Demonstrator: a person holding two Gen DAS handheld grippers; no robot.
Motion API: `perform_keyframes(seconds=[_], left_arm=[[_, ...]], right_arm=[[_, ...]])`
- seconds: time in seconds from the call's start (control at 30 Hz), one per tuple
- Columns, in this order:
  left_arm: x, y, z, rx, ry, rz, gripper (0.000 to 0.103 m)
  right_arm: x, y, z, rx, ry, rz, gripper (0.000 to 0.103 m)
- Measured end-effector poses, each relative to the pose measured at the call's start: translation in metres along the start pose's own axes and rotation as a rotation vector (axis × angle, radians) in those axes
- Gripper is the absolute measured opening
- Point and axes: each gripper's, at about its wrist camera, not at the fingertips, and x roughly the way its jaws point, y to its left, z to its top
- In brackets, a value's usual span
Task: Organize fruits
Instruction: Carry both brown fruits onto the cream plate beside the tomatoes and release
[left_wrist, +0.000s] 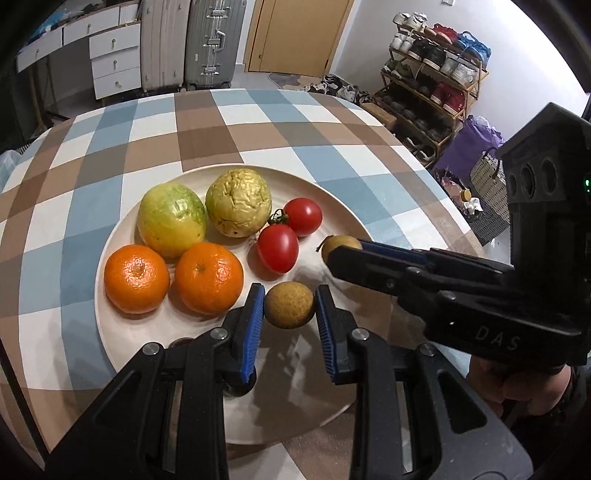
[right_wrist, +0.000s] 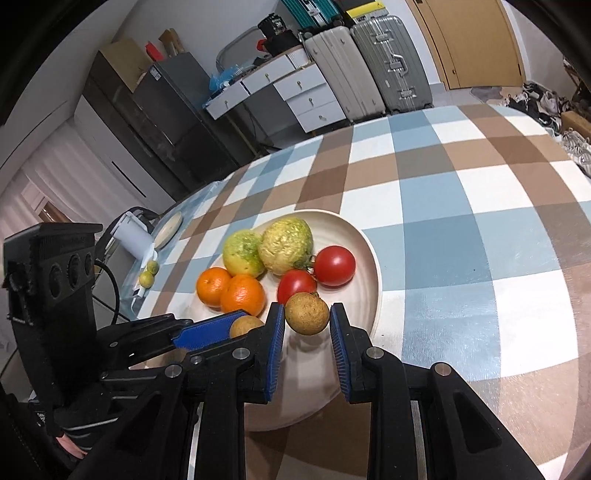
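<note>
A: Status on the left hand-held gripper (left_wrist: 290, 306)?
B: Clenched on a small brown round fruit (left_wrist: 290, 304), blue pads (left_wrist: 255, 314) pressing both sides. It hangs over the near part of the plate (left_wrist: 122, 343).
A: Right hand-held gripper (right_wrist: 307, 317)?
B: Same: clamped on a second small brown fruit (right_wrist: 307, 313), over the plate's near-right part, just in front of a tomato (right_wrist: 295, 285).
A: Plate contents?
B: Two oranges (left_wrist: 137, 278) touching side by side at left, two green-yellow guavas (left_wrist: 171, 224) behind them, two red tomatoes (left_wrist: 277, 248) to the right. All on the cream plate, which sits on the checked counter (left_wrist: 207, 133).
A: Any readable text?
B: "DAS" on the right gripper's body in the left wrist view. There's a label on the black thing up on the drawer unit (right_wrist: 314, 99); too small to read.
A: Anything else on the counter?
B: Two small green fruits (right_wrist: 147, 277) at the far left edge, near a white thing; probably limes, but the view's poor there. Suitcases (left_wrist: 216, 42) stand against the wall beyond.
</note>
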Motion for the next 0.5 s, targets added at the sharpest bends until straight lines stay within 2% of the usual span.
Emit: perform_keyframes(seconds=[0.2, 0.27, 0.3, 0.37, 0.4, 0.43, 0.5], left_arm=[[0.002, -0.001, 0.002, 0.006, -0.002, -0.026, 0.026], [-0.001, -0.003, 0.003, 0.023, -0.014, 0.013, 0.027], [-0.003, -0.005, 0.002, 0.031, -0.024, 0.018, 0.028], [-0.010, -0.006, 0.001, 0.031, -0.040, 0.007, 0.035], [-0.013, -0.005, 0.001, 0.029, -0.047, 0.009, 0.046], [-0.017, -0.005, 0.000, 0.022, -0.059, 0.009, 0.051], [-0.026, -0.002, -0.001, 0.004, -0.086, 0.008, 0.052]], right_arm=[[0.005, 0.000, 0.004, 0.001, -0.004, 0.010, 0.026], [0.004, 0.001, 0.004, 0.001, -0.006, 0.009, 0.034], [0.002, 0.001, 0.004, 0.003, -0.010, 0.009, 0.042], [-0.004, 0.001, 0.005, 0.008, -0.039, 0.006, 0.046], [-0.011, 0.001, 0.005, 0.010, -0.061, 0.004, 0.048], [-0.016, 0.001, 0.005, 0.015, -0.077, 0.003, 0.051], [-0.027, 0.000, 0.005, 0.024, -0.107, 0.000, 0.052]])
